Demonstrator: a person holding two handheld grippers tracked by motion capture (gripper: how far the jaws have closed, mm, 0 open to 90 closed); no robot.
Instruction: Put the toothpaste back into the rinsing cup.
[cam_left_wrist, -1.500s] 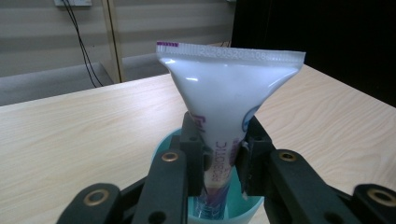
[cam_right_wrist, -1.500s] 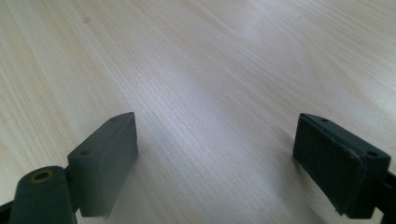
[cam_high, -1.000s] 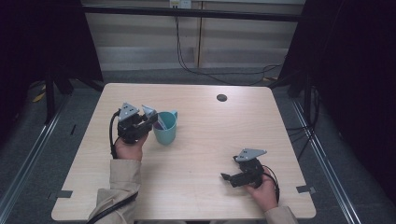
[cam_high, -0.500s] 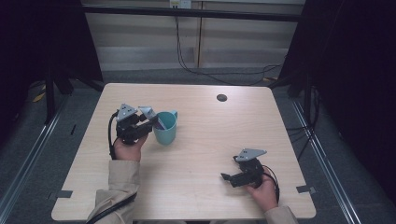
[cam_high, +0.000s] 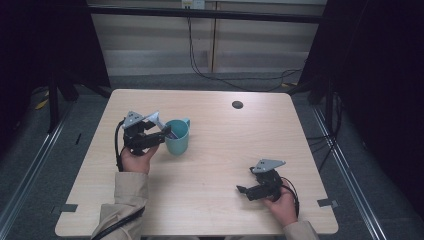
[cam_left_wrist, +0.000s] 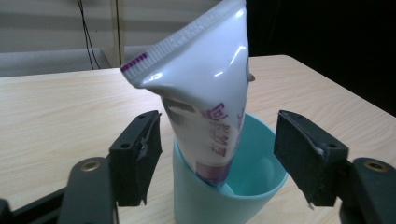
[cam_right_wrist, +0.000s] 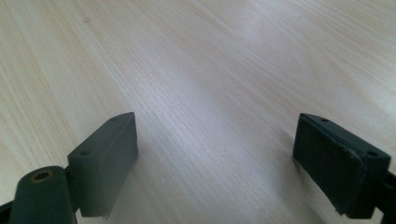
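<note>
A white toothpaste tube (cam_left_wrist: 201, 93) with purple print stands crimped end up in a teal cup (cam_left_wrist: 252, 186), leaning on its rim. My left gripper (cam_left_wrist: 219, 140) sits around the tube just above the rim. Its jaws have just been opening, and both pads now stand off the tube, the left pad only narrowly. In the high view the left gripper (cam_high: 162, 134) is at the cup (cam_high: 177, 142) on the table's left half, with the tube (cam_high: 159, 120) slanting up out of it. My right gripper (cam_high: 242, 190) rests open near the front right, and nothing lies between its pads (cam_right_wrist: 105, 154).
The light wooden table (cam_high: 225, 140) has a small black round grommet (cam_high: 237, 104) near its far edge. Dark curtains flank both sides, and cables run along the floor behind the table.
The left gripper's jaws have spread apart and let go of the tube, which stays leaning in the cup. Neither hand has shifted.
</note>
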